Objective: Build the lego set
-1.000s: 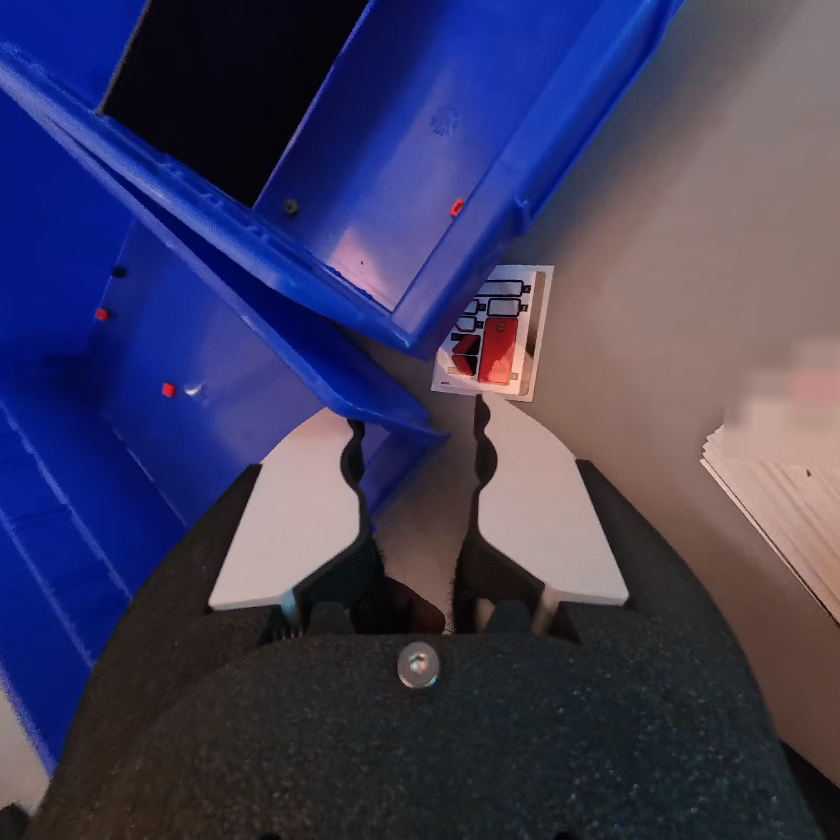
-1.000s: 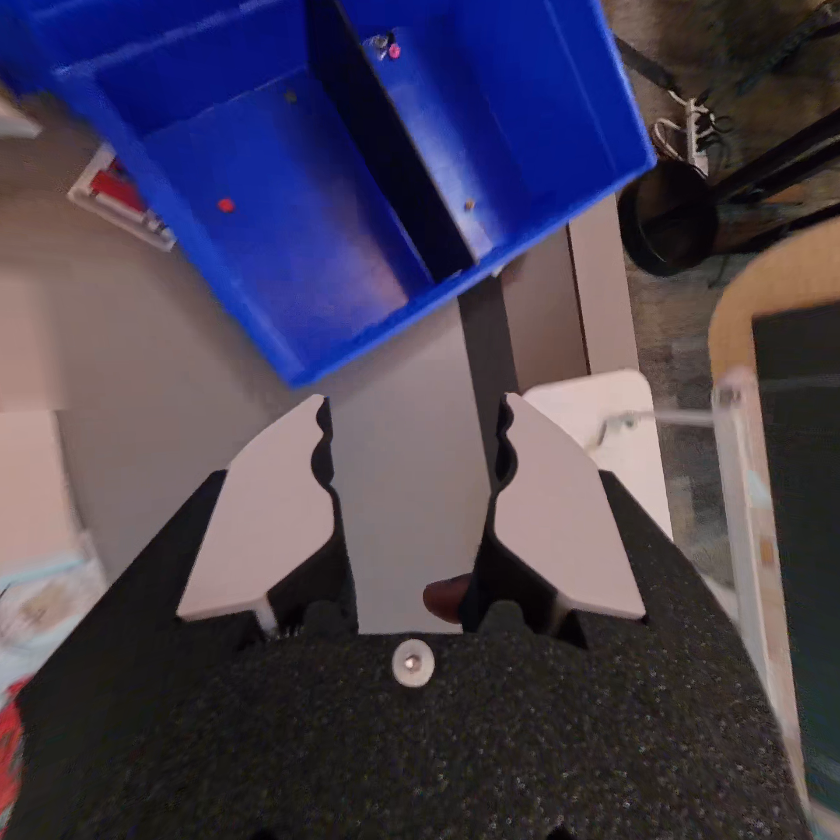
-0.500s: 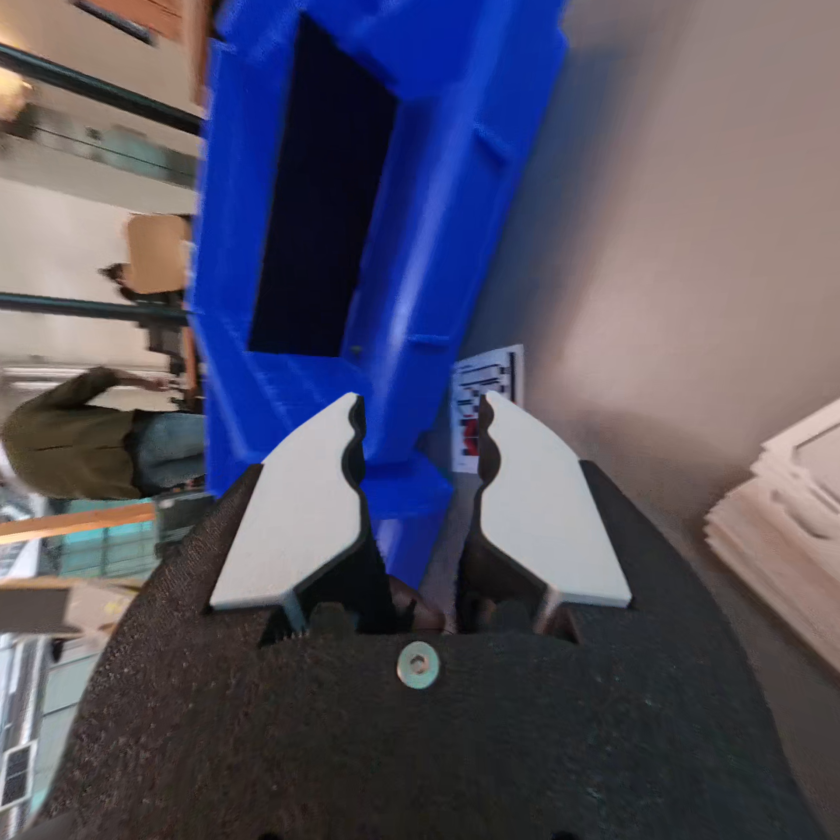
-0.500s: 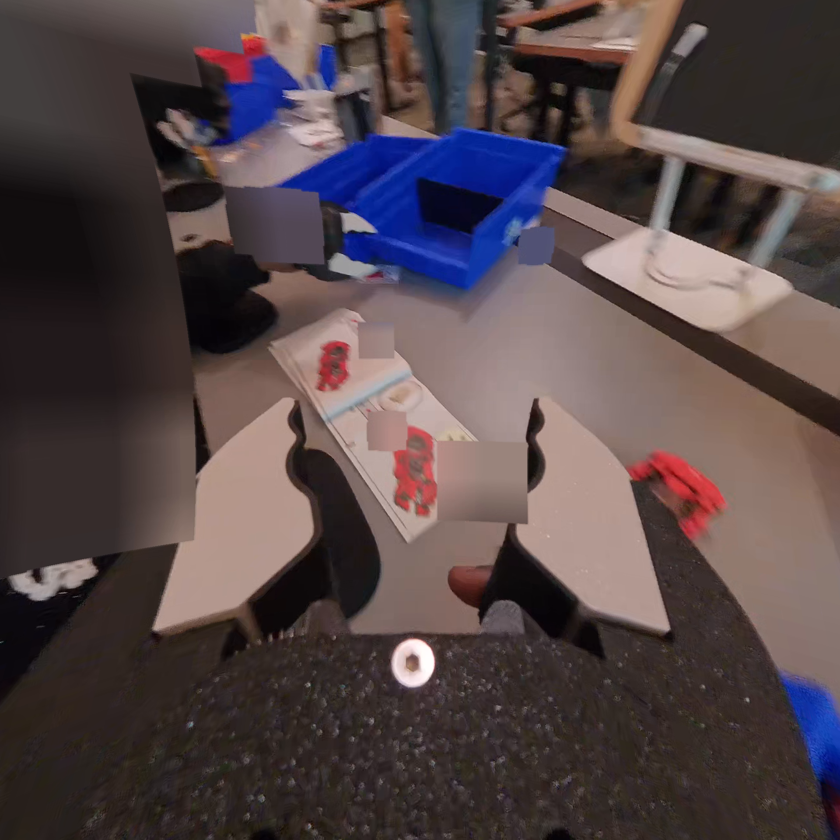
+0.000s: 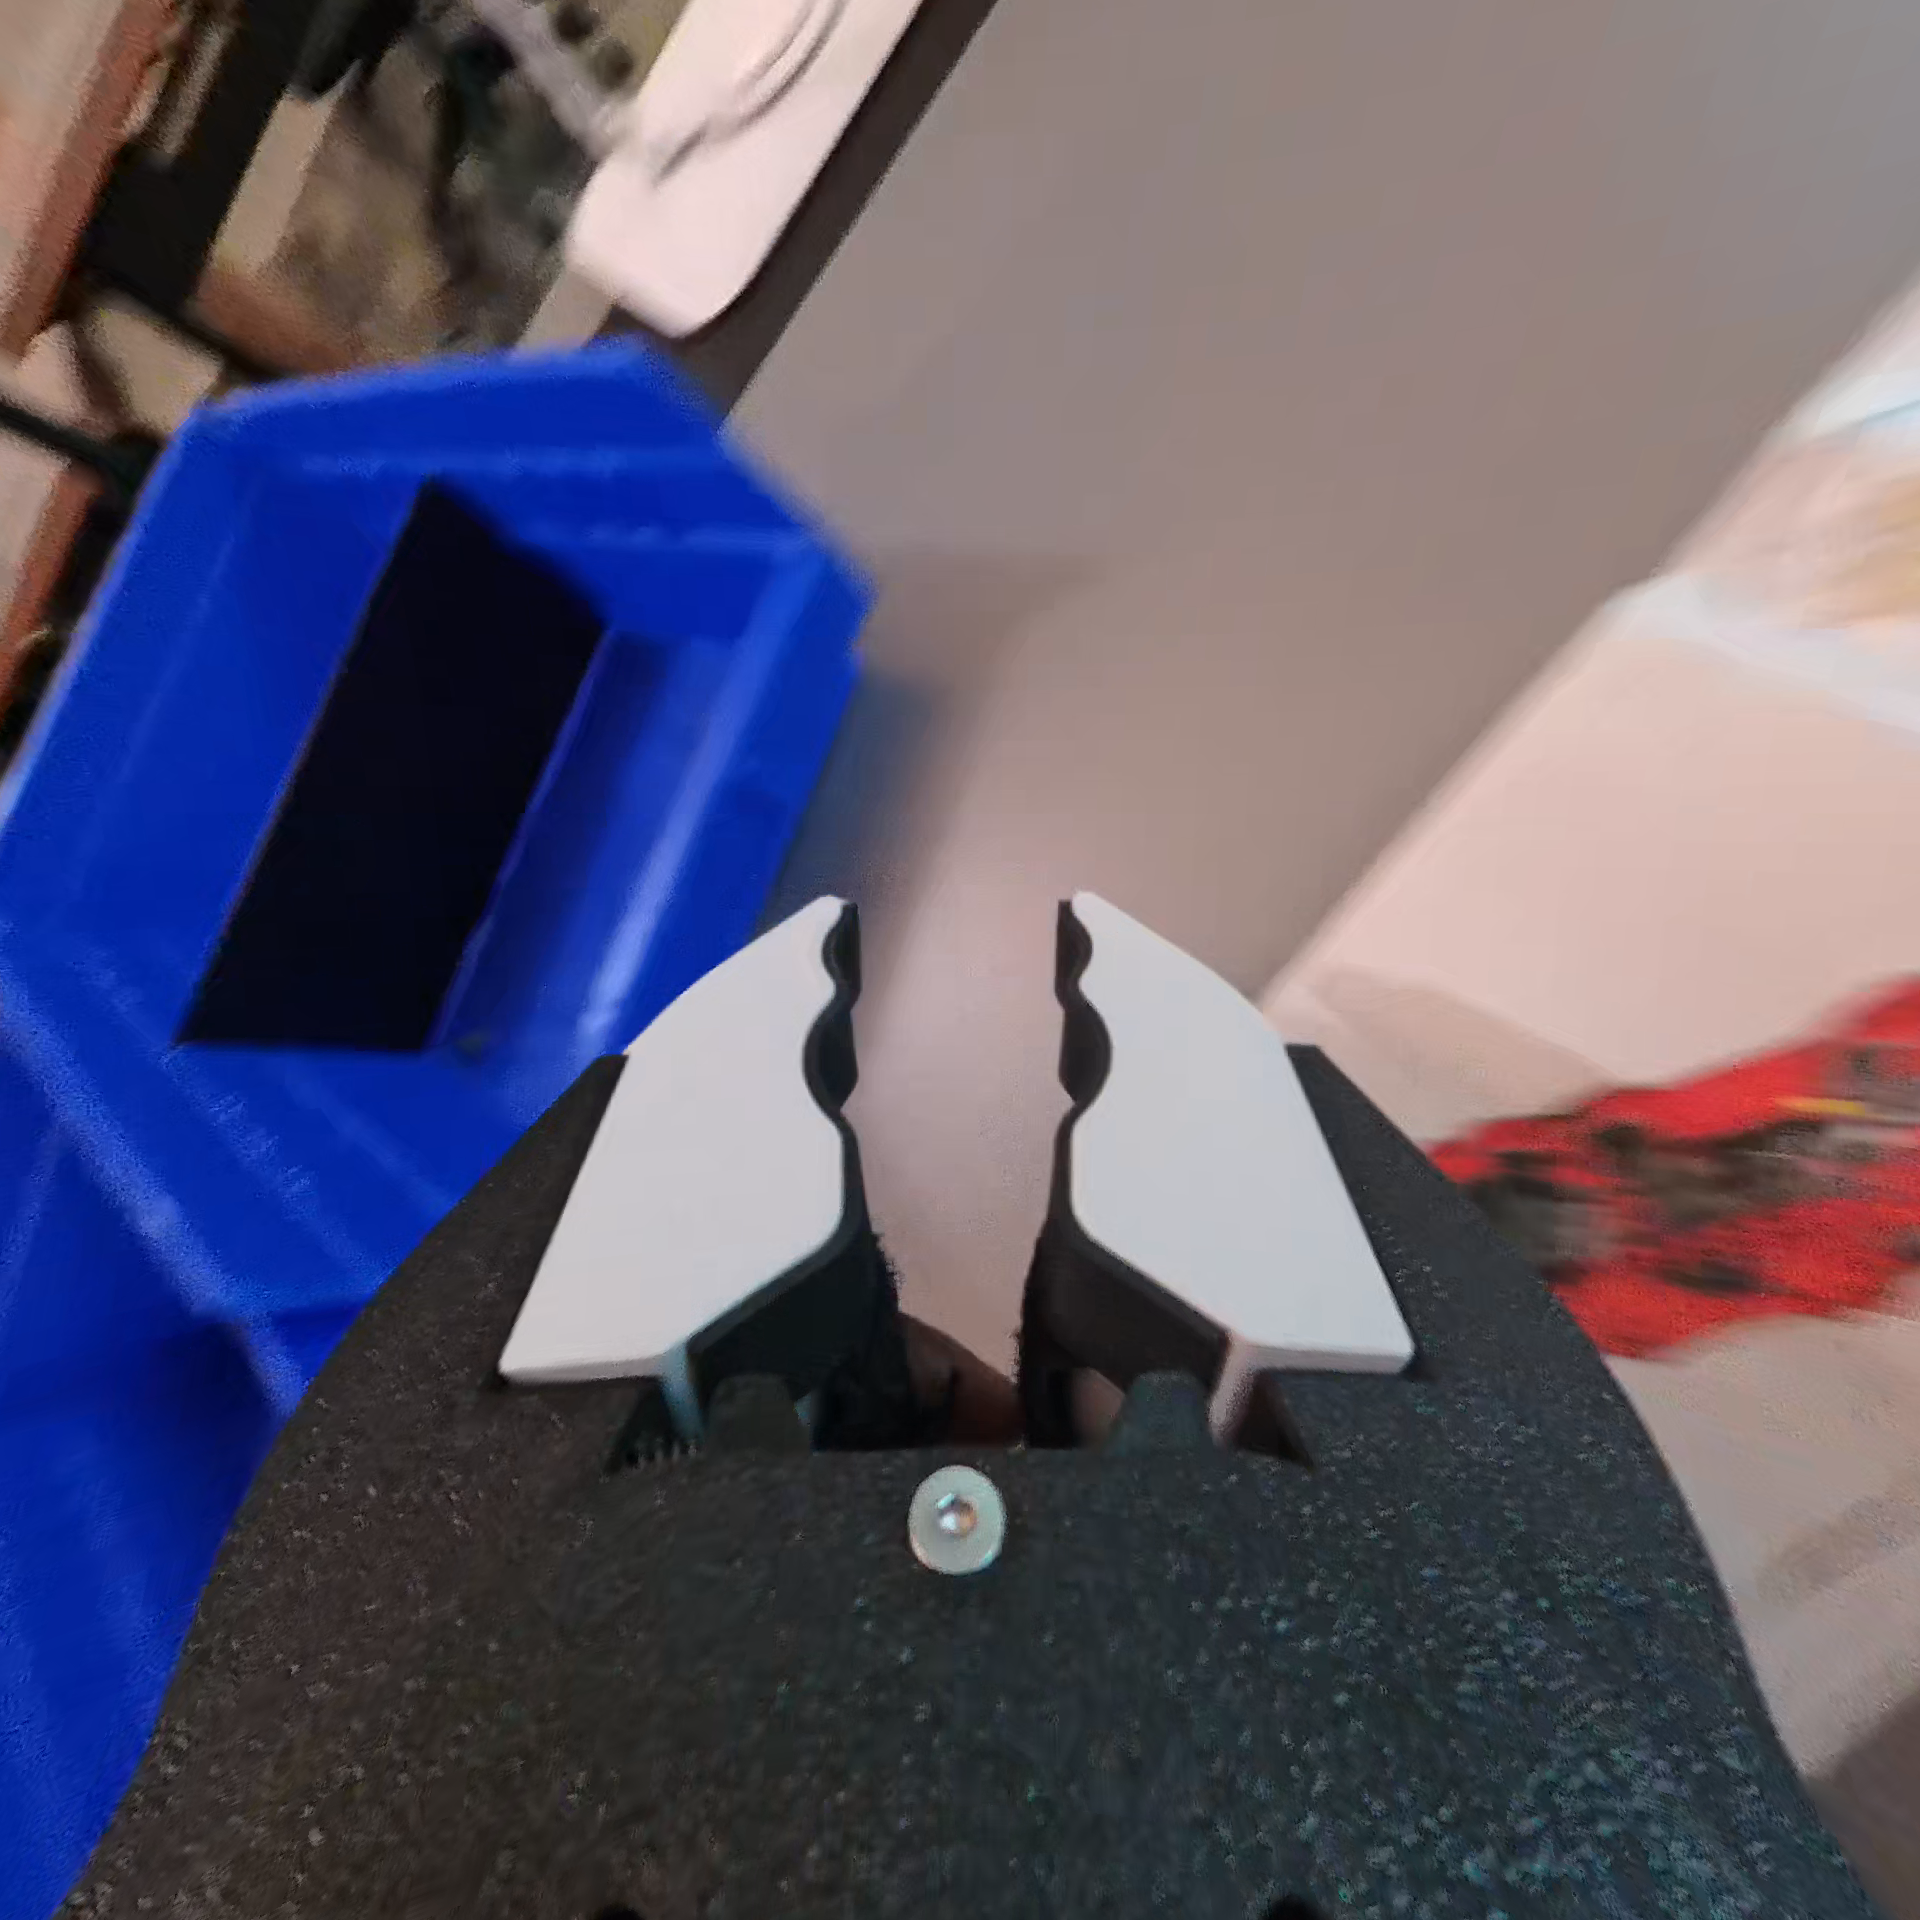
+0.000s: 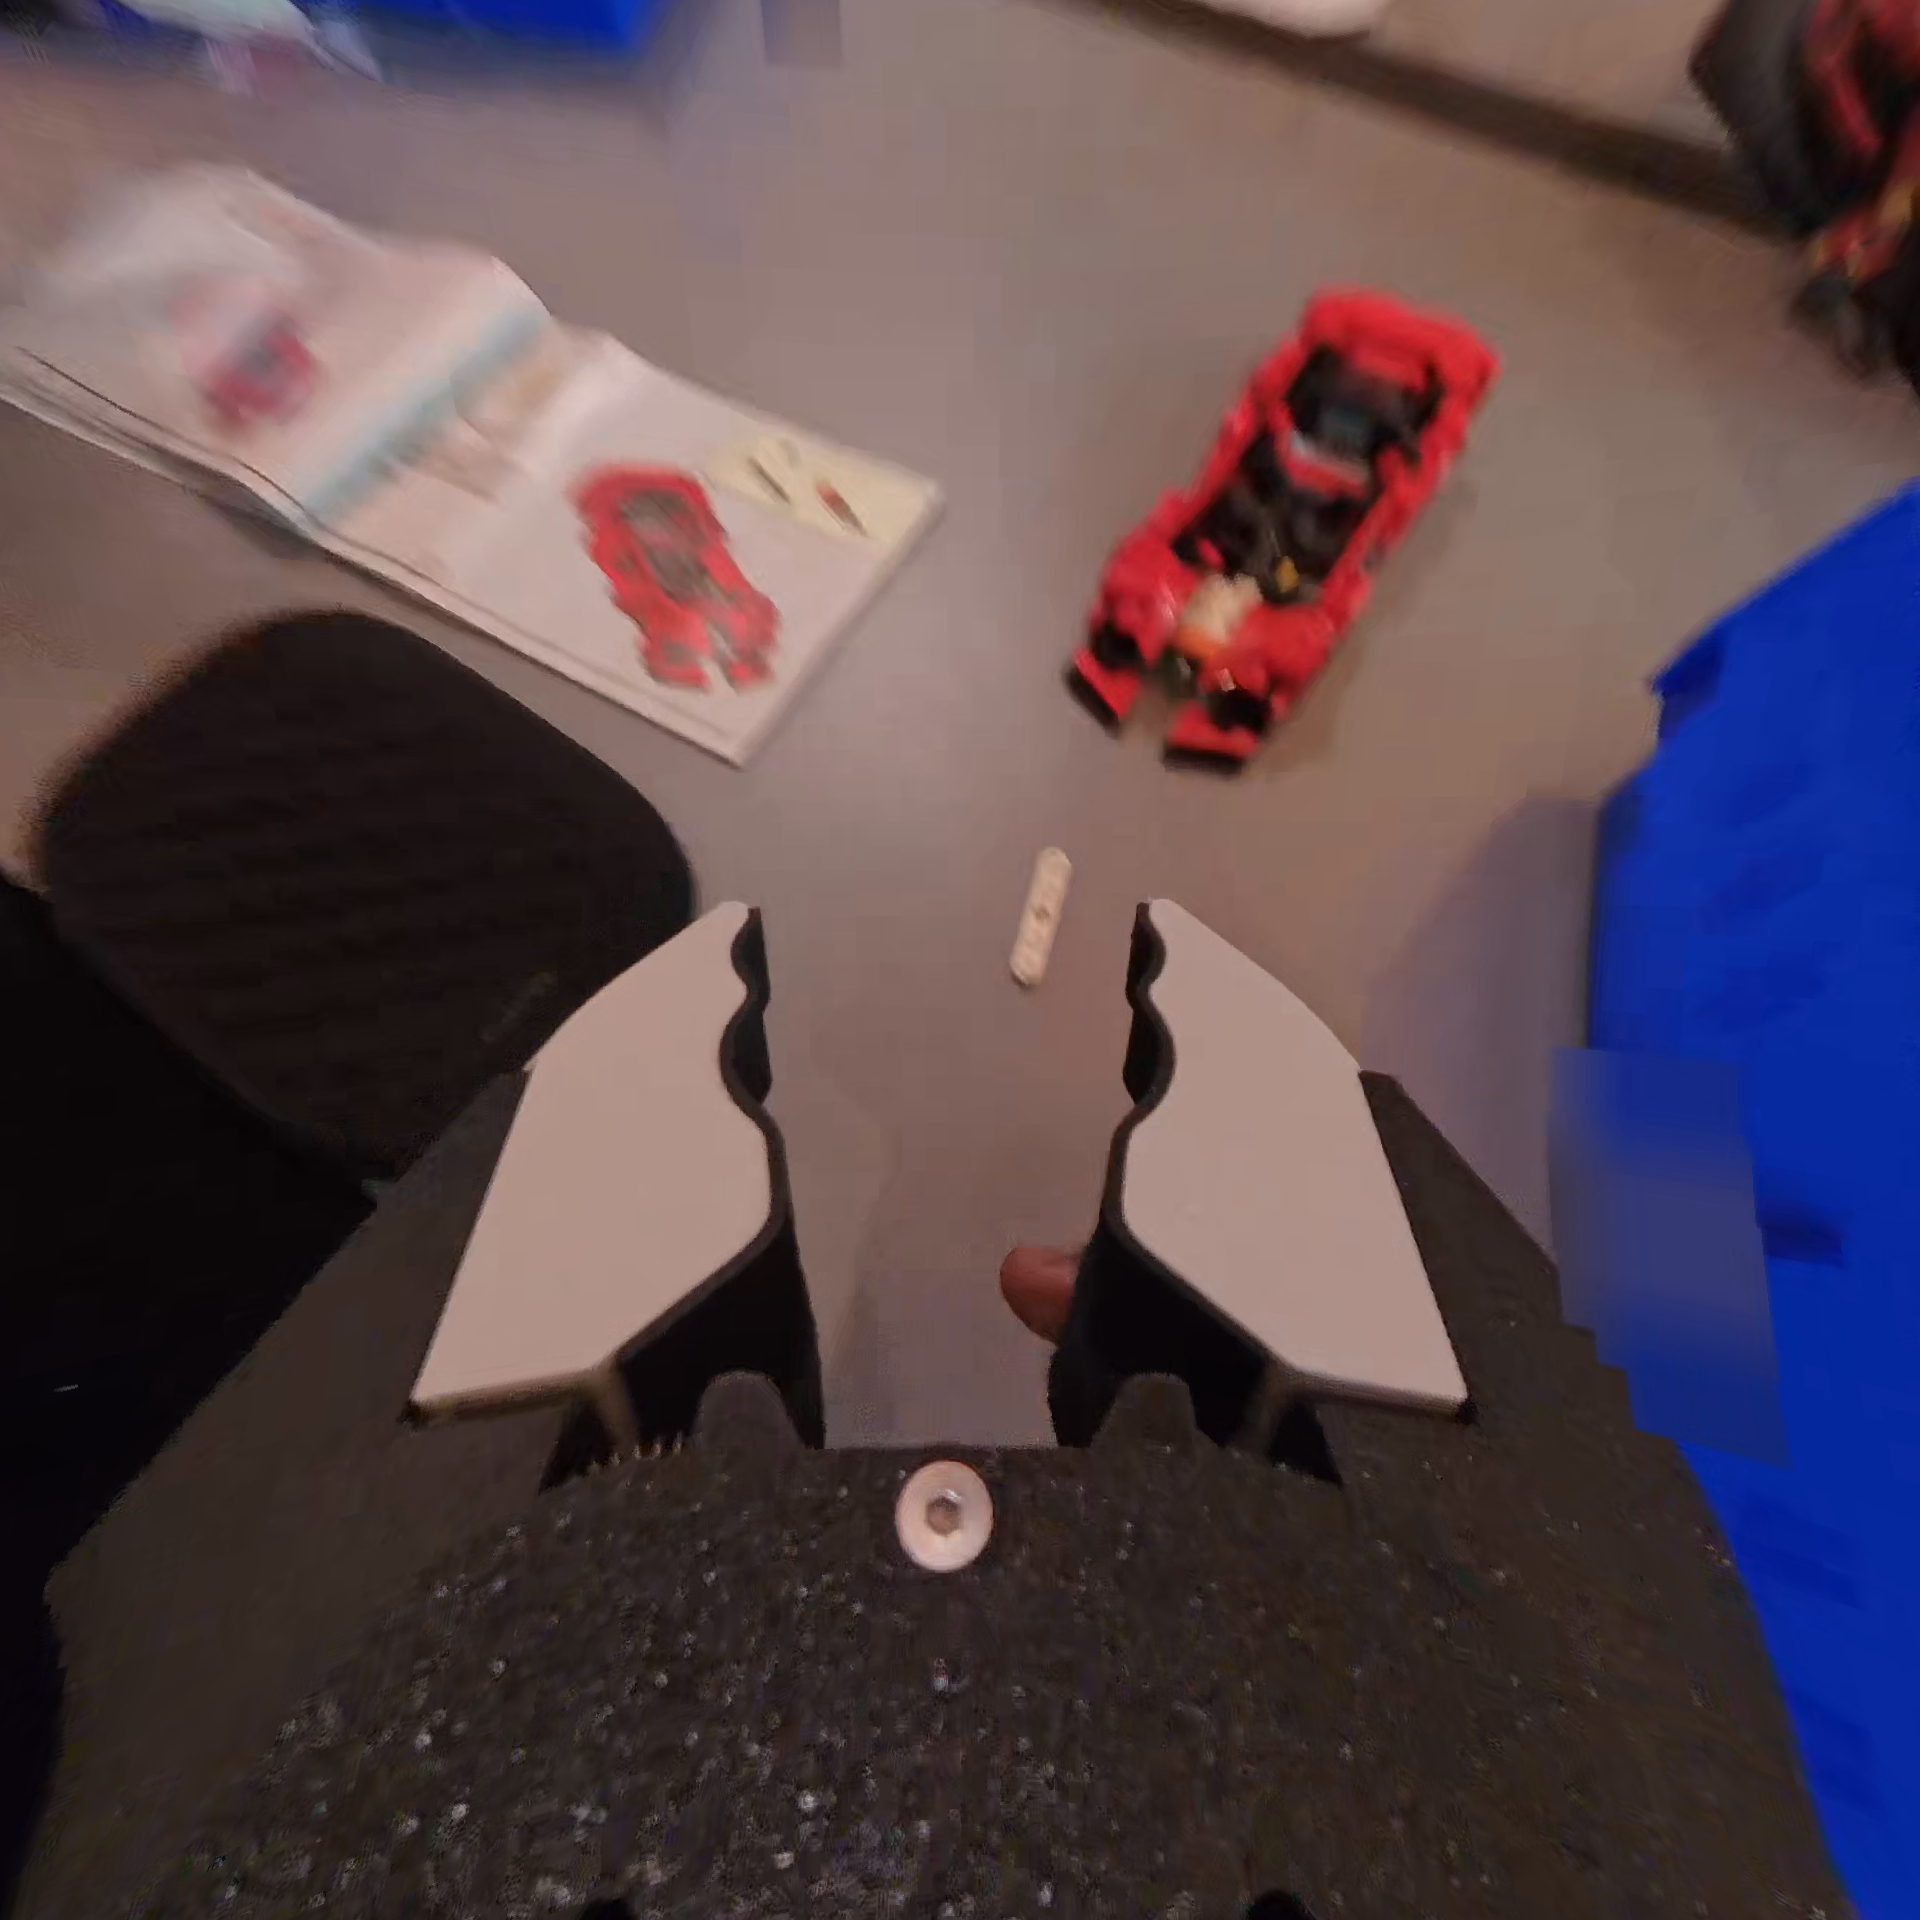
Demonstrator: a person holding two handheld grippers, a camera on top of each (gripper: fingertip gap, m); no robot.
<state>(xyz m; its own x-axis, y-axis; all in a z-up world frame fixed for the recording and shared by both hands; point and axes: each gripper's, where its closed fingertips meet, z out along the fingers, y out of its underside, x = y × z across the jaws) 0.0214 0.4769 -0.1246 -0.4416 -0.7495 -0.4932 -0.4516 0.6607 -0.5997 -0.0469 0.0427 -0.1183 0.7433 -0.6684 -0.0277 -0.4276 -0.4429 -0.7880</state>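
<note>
A small pale lego piece (image 6: pixel 1039 916) lies loose on the grey worktop (image 6: pixel 1039 260), just ahead of the right gripper (image 6: pixel 945 925) and a little to the right of the middle of its gap. The piece is long and thin, and its long axis points almost straight away from the gripper, tipped slightly right at the far end. The right gripper is open and empty, hovering above the worktop. It looks much the nearer of the two to this piece.

Beyond the piece, to the right, sits the half-built red lego car (image 6: pixel 1283 520), well apart from it. An open instruction booklet (image 6: pixel 488 457) lies to the left. A blue bin (image 6: pixel 1766 935) stands close on the right, and a dark rounded shape (image 6: pixel 343 862) fills the left foreground. Nothing stands between gripper and piece.

The left gripper (image 5: pixel 956 930) is also open and empty, over bare worktop, with a blue bin (image 5: pixel 343 790) to its left and the blurred red car (image 5: pixel 1714 1174) to its right
</note>
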